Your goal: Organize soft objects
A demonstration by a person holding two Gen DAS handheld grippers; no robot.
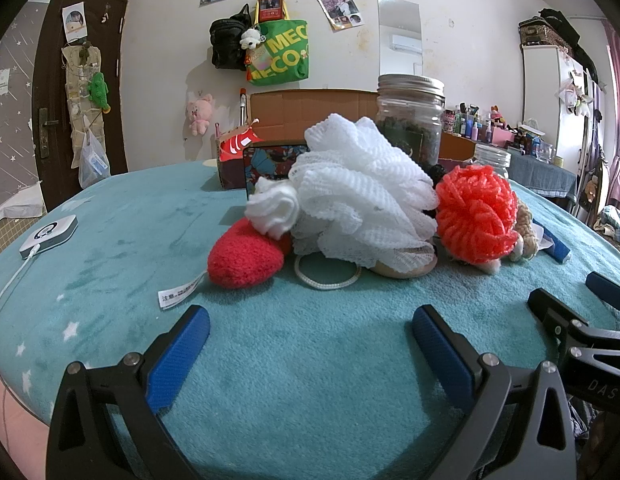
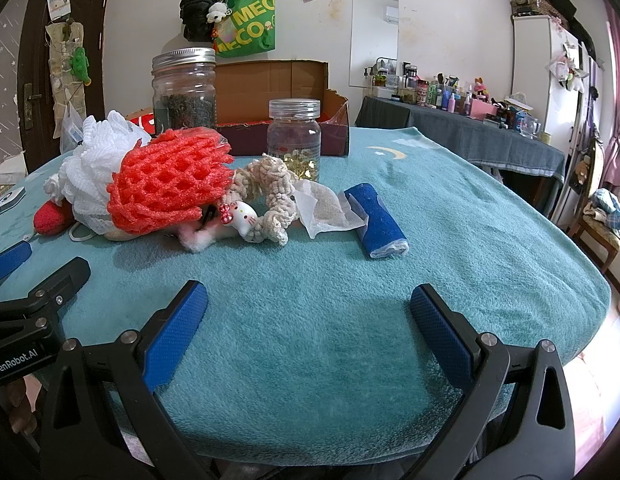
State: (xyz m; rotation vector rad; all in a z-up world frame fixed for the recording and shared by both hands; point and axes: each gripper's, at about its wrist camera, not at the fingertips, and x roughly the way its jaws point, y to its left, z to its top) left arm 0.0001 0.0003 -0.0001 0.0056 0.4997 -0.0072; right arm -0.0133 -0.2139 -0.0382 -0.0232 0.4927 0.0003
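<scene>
While the soft pile (image 2: 157, 184) lies on the teal surface (image 2: 350, 280), both tongs, left (image 1: 310, 332) and right (image 2: 307, 308), are held apart, empty

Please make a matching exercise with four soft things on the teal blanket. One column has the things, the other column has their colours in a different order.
Things:
1. mesh bath pouf
2. foam fruit net
3. rolled cloth
4. crochet scrunchie

Colours:
A. blue
B. beige
C. white
D. orange-red

Pairs: 1-C, 2-D, 3-A, 4-B
</scene>
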